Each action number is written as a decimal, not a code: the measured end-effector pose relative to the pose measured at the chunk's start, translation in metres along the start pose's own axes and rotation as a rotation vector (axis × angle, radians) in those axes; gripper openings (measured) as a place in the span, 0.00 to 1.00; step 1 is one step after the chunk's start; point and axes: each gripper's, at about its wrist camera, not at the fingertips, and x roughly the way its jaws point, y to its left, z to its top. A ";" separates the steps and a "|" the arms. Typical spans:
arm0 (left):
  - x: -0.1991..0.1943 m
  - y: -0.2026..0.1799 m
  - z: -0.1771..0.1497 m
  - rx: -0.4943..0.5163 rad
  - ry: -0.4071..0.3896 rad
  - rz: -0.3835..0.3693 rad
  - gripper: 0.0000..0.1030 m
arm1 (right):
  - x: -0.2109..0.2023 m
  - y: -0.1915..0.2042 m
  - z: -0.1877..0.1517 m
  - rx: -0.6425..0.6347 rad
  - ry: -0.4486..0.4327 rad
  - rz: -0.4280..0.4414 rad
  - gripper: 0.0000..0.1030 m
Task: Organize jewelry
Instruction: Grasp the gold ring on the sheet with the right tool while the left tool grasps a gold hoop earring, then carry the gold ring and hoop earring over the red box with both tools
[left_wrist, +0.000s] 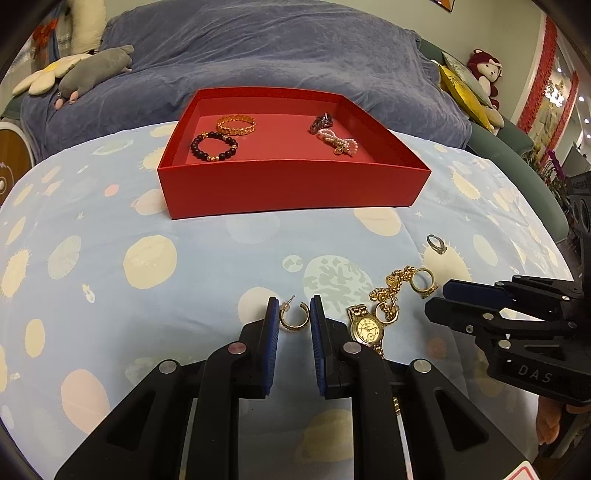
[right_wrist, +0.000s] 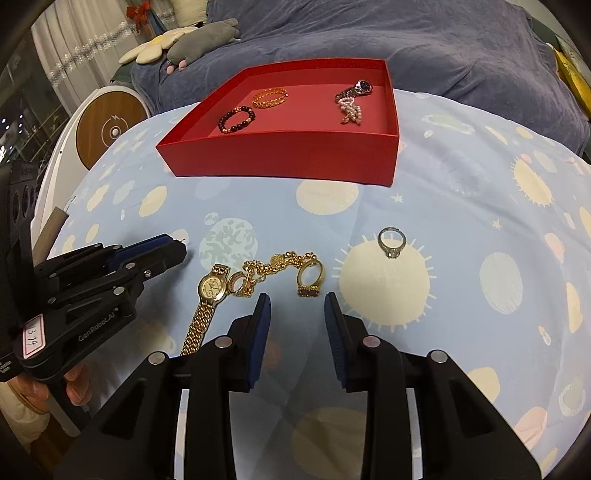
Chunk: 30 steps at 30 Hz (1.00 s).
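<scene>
A red box (left_wrist: 291, 184) (right_wrist: 284, 155) stands on the table and holds a gold bangle (left_wrist: 236, 124), a dark bead bracelet (left_wrist: 214, 146), a pearl bracelet (left_wrist: 338, 142) and a dark watch (left_wrist: 322, 121). My left gripper (left_wrist: 294, 314) is open with a gold hoop earring (left_wrist: 294, 316) lying between its fingertips on the cloth. My right gripper (right_wrist: 297, 306) is open, just short of a gold ring (right_wrist: 311, 277). A gold watch (right_wrist: 210, 291), a gold chain (right_wrist: 273, 266) and a silver ring (right_wrist: 392, 242) lie on the cloth.
The table wears a light blue cloth with planet prints (left_wrist: 110, 258). Behind it is a sofa under a blue-grey blanket (left_wrist: 277, 55) with plush toys (left_wrist: 96, 70). A round wooden-faced device (right_wrist: 107, 125) stands at the left.
</scene>
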 end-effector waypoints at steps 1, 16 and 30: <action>-0.001 0.001 0.000 -0.003 0.002 -0.004 0.14 | 0.003 -0.001 0.002 0.003 -0.001 -0.004 0.29; -0.006 0.008 0.003 -0.021 -0.003 -0.020 0.14 | 0.006 -0.009 0.007 0.025 -0.008 -0.011 0.12; -0.059 0.025 0.053 -0.065 -0.127 -0.073 0.14 | -0.079 -0.035 0.059 0.079 -0.233 0.034 0.12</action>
